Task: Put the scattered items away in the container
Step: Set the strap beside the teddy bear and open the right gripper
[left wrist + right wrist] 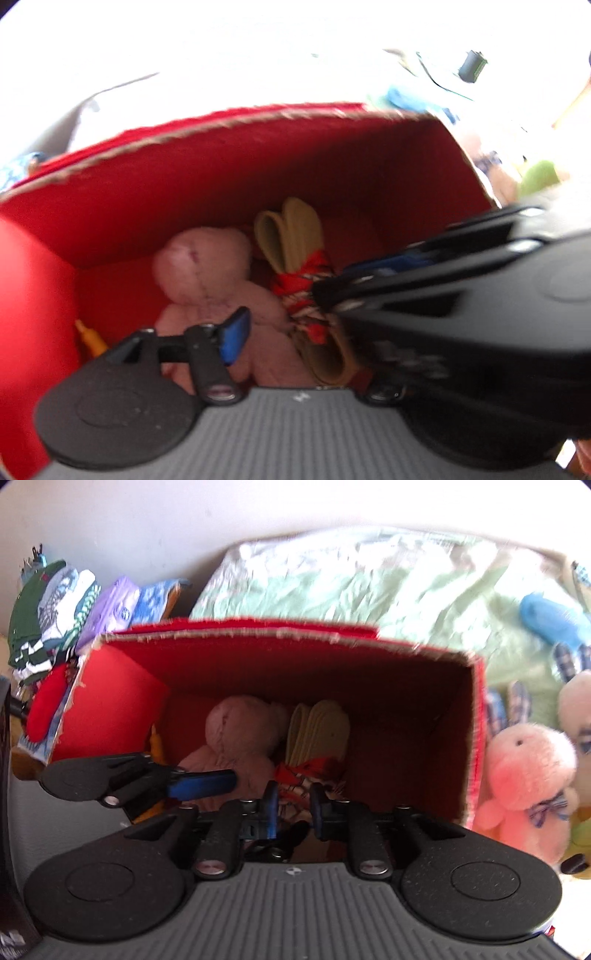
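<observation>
Inside the red cardboard box point(406, 716), low against the far wall, lie a pale pink plush bear point(240, 734) and yellow fabric loops tied with red-white cord point(317, 738). Both claws hover over them empty: left claw point(207, 781) partly spread, right claw point(293, 806) at a narrow gap. Right of the box, on the green bedsheet point(369, 572), a fuzzy pink bunny point(524, 768) waits: probably light and squashy, best pinched at the body.
</observation>
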`<state>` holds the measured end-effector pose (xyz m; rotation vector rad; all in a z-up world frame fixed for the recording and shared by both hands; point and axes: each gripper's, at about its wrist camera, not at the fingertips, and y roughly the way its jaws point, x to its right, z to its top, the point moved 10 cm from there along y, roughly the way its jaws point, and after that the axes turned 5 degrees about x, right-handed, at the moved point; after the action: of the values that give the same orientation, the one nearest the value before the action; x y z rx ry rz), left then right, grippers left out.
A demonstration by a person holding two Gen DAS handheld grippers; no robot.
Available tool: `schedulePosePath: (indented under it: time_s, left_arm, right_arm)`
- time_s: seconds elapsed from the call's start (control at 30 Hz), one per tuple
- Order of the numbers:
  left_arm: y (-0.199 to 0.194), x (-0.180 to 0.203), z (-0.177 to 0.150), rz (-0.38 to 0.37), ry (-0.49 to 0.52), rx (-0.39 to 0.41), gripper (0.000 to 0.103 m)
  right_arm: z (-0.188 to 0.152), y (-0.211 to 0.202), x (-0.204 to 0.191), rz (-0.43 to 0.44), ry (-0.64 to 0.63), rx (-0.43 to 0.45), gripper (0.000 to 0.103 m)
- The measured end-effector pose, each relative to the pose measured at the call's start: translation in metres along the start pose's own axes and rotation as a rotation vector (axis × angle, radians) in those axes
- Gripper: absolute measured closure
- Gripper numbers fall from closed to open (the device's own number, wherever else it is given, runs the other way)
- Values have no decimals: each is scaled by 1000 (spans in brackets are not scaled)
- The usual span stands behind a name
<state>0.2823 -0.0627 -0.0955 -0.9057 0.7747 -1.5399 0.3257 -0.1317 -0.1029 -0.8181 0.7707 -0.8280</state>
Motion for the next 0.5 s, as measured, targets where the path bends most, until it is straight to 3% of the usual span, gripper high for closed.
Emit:
schedulePosePath:
  time_s: [0.23,0.4,0.5]
  left_arm:
    - [-14,-25,-1,134,-68,48,31]
    - [-12,-37,4,252,-41,81,27]
    - [-15,-40,4,284,-28,90,25]
  right_arm:
    - [3,-20,0,9,48,149,74]
    - [0,-9,3,-24,68,158,73]
    - [-3,-3,2,-40,62,167,75]
